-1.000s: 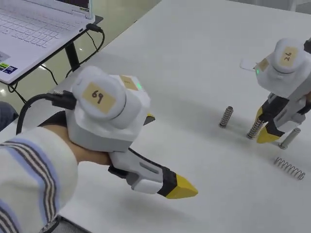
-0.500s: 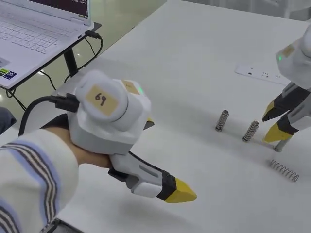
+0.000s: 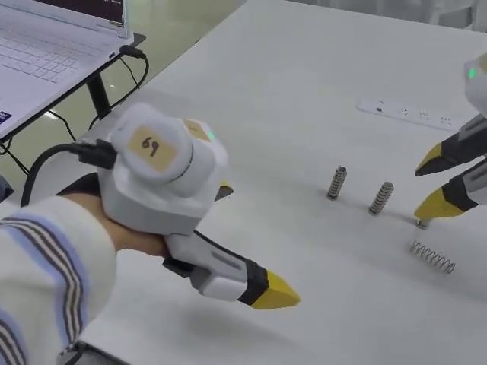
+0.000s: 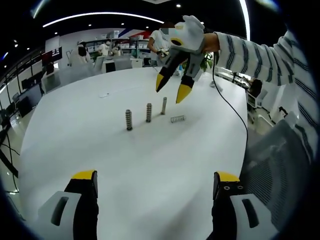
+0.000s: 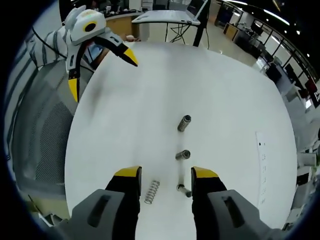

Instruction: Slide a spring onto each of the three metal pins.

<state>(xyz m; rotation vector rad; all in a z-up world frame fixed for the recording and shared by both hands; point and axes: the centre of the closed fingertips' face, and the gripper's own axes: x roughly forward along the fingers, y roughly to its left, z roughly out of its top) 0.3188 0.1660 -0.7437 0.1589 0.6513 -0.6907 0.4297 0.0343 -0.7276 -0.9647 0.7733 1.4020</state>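
Note:
Three pins stand in a row on the white table [image 3: 304,91]. Two of them wear springs [image 3: 336,182] [image 3: 380,198]. The third pin [image 3: 421,223] is bare, and a loose spring [image 3: 432,256] lies just beside it. My right gripper [image 3: 424,186] hovers open above the bare pin; in its own view the right gripper [image 5: 165,173] has the bare pin [image 5: 183,190] and the loose spring [image 5: 152,191] between its jaws. My left gripper [image 3: 252,239] is held open, well short of the pins, with nothing in it; the left gripper [image 4: 156,176] faces the row [image 4: 148,112].
A white power strip [image 3: 403,114] lies beyond the pins. A laptop [image 3: 46,46] sits on a stand off the table's left edge, with a black cable [image 3: 144,65] hanging from it. Desks, chairs and people fill the room behind [image 4: 100,50].
My right gripper has let go of the spring on the second pin, lifted, moved right and opened wider. The left gripper stays put; the head camera has shifted a little.

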